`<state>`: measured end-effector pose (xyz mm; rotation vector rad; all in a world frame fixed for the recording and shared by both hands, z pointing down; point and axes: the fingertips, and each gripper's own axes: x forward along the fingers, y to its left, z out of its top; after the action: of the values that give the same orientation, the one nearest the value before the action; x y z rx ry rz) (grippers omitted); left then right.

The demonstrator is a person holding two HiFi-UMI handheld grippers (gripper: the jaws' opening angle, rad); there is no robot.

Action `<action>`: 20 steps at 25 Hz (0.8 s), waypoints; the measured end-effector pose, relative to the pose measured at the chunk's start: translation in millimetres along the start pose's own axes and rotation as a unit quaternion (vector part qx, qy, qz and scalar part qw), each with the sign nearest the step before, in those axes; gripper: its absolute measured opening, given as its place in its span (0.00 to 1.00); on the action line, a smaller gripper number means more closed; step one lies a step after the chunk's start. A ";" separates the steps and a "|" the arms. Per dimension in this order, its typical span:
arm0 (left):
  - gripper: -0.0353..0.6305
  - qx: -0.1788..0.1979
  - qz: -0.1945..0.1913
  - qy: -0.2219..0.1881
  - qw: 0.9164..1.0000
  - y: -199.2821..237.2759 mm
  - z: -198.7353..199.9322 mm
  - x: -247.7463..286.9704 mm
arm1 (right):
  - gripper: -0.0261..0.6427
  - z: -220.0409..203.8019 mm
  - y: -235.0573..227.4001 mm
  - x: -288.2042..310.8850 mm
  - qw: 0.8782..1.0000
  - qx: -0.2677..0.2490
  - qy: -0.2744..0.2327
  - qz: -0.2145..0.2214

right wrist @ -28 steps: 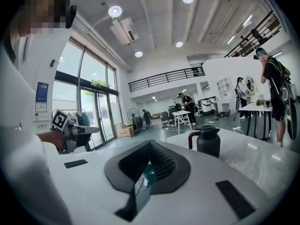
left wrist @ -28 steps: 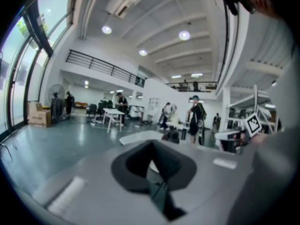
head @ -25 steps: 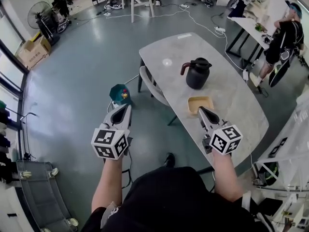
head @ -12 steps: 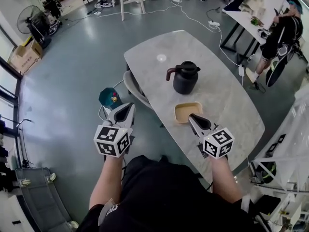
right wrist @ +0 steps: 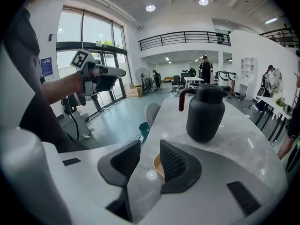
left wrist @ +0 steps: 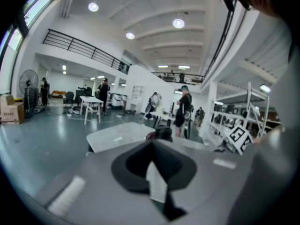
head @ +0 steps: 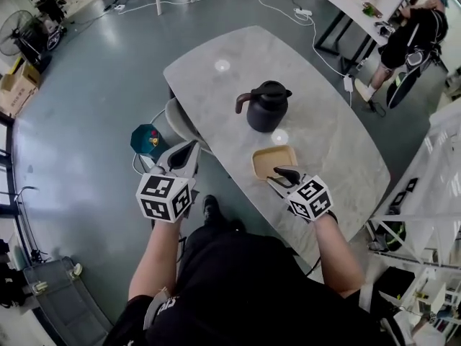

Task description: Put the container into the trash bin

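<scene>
Since a second ago our right claw (head: 278, 176) has dropped to the container (head: 270, 158) at the table's (head: 324, 132) near edge. Its jaws are opening and nothing's gripped, while the left claw (head: 189, 151) is clenched on nothing. In the right gripper view its jaw hides most of the container, and just the rim peeks through the gap.

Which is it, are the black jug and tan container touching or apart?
Apart. The head view shows bare tabletop between the jug and the container.
</scene>
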<state>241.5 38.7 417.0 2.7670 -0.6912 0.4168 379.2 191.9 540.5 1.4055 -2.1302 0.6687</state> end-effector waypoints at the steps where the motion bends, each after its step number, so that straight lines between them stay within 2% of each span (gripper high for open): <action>1: 0.06 -0.001 -0.003 0.001 1.000 2.9 0.3 4.3 | 0.23 -5.0 -0.7 5.4 1.000 -0.004 0.013 0.003; 10: 0.06 -0.019 -0.019 0.026 0.999 14.5 -18.1 27.5 | 0.36 -54.1 -4.2 37.6 0.989 -0.074 0.122 0.025; 14: 0.06 -0.022 -0.018 0.033 0.999 19.6 -23.6 31.7 | 0.37 -74.6 -11.6 47.5 0.981 -0.104 0.162 0.022; 18: 0.06 -0.023 -0.018 0.036 0.999 19.7 -26.7 31.9 | 0.36 -95.0 -20.8 53.4 0.967 -0.142 0.210 0.015; 20: 0.06 -0.022 -0.018 0.037 0.999 17.8 -27.6 28.0 | 0.33 -108.5 -25.0 55.6 0.960 -0.160 0.230 0.011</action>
<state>250.6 20.6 455.1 2.7037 -0.6260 0.4871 398.1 214.8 661.4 0.9444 -1.7854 0.5613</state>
